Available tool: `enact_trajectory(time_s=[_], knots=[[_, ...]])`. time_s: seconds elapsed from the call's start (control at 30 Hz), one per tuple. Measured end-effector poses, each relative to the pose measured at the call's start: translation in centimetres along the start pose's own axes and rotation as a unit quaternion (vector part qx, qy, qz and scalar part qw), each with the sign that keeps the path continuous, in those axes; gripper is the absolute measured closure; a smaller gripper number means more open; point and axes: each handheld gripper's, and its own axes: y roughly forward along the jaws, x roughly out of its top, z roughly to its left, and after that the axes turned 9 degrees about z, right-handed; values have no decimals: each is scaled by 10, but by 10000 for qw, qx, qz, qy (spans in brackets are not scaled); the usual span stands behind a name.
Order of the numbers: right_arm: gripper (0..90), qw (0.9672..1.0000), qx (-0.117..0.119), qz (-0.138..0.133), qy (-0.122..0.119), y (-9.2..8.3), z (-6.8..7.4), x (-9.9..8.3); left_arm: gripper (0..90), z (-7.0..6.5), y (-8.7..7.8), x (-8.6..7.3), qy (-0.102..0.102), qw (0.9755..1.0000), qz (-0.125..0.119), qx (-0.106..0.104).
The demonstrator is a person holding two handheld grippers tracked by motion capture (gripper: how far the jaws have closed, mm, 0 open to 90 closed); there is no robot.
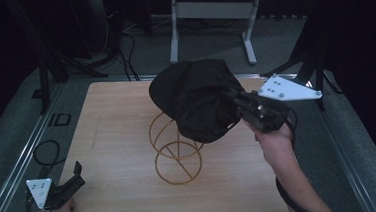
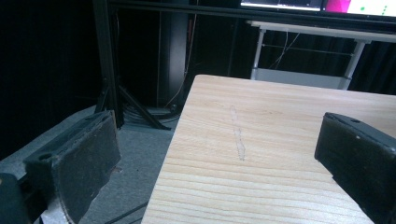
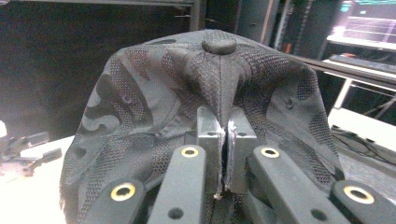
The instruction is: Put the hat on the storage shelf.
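A dark camouflage cap (image 1: 195, 98) hangs in the air over the middle of the table, pinched at a fold of its crown by my right gripper (image 1: 239, 102), which is shut on it. The right gripper view has the cap (image 3: 154, 112) spread wide in front of the closed jaws, its top button uppermost. Under the cap stands a gold wire stand (image 1: 175, 149) made of rings, upright on the wood. My left gripper (image 1: 73, 176) rests at the near left corner of the table, open, with nothing between its jaws; its own view looks across bare wood (image 2: 280, 140).
The wooden table (image 1: 118, 141) has a metal frame round it and grey carpet beyond. A white desk frame (image 1: 210, 19) stands behind the far edge. Black tripod legs (image 1: 318, 67) stand at the far right corner, and cables (image 1: 46, 151) lie on the floor at left.
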Motion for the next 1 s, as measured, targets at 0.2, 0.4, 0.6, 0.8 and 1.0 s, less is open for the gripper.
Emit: enact_trajectory(time_s=[0.2, 0.4, 0.6, 0.8, 1.0], knots=[[869, 9996, 251, 67, -94, 14, 17, 2, 5, 0, 0, 0, -2, 10000, 0, -1], [869, 9989, 395, 143, -197, 27, 31, 2, 5, 0, 0, 0, -19, 10000, 4, -12], [869, 9983, 543, 182, -141, 36, 37, -3, 5, 0, 0, 0, -25, 10000, 15, -24], [868, 9975, 585, 372, -138, 48, 40, -14, 5, 0, 0, 0, -34, 10000, 2, -36], [867, 9963, 583, 613, -120, 57, 40, -28, 5, 1, 0, 0, -22, 10000, 11, -40]])
